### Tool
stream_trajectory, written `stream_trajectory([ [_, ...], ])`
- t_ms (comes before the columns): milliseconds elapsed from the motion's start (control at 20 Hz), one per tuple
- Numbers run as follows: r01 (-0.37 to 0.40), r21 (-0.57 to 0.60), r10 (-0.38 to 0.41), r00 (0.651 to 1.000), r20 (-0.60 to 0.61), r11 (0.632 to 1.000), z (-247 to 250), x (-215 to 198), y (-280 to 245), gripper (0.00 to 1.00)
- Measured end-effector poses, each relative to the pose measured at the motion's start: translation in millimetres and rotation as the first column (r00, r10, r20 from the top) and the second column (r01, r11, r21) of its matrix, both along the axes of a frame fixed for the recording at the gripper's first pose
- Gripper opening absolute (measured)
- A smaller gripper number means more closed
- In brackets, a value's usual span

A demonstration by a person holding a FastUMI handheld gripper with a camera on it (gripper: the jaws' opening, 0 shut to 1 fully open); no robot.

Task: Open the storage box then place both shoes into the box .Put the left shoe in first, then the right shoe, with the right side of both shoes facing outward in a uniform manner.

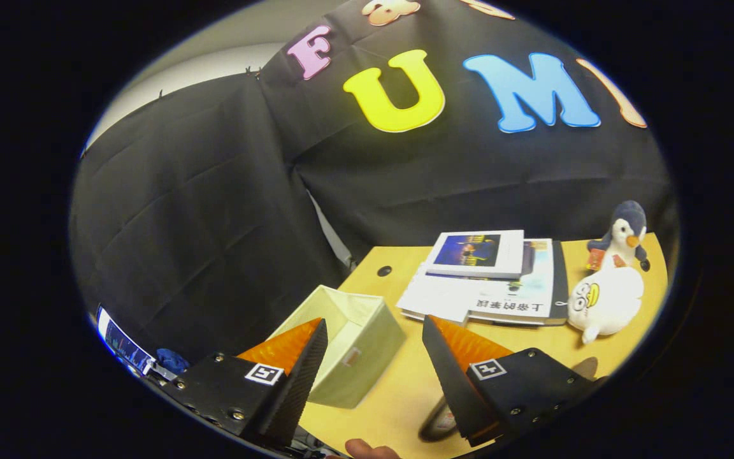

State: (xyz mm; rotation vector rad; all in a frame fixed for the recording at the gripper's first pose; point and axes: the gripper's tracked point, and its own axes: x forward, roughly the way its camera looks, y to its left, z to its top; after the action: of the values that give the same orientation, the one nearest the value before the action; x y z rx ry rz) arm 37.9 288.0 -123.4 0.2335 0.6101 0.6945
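The tongs (374,328) are wide apart, holding nothing. The pale cloth box (348,341) sits just ahead, its top open.

The gripper camera rides tilted above the table (399,382), looking forward past its spread fingers (306,357) toward the booth wall.

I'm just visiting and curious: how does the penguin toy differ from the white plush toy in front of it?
The penguin toy is dark grey with a white face and orange beak; the white plush toy is almost all white with a yellow mark. The penguin sits upright, the white one leans on its side. The penguin looks smaller and sits farther back. Both are soft toys on the wooden table, beyond the open gripper.
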Motion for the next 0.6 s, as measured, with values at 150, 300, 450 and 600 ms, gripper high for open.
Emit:
stream_trajectory([
  [150,0.059,-0.044,-0.059,0.998,-0.008,0.997,-21.7,-0.6,-30.2,0.91],
  [300,0.104,-0.103,-0.107,0.994,-0.027,0.989,-57.7,-8.7,-63.0,0.91],
  [450,0.112,-0.180,-0.127,0.989,-0.073,0.977,-96.8,-21.9,-86.7,0.91],
  [600,0.097,-0.236,-0.139,0.976,-0.169,0.967,-141.9,-41.2,-100.9,0.89],
])
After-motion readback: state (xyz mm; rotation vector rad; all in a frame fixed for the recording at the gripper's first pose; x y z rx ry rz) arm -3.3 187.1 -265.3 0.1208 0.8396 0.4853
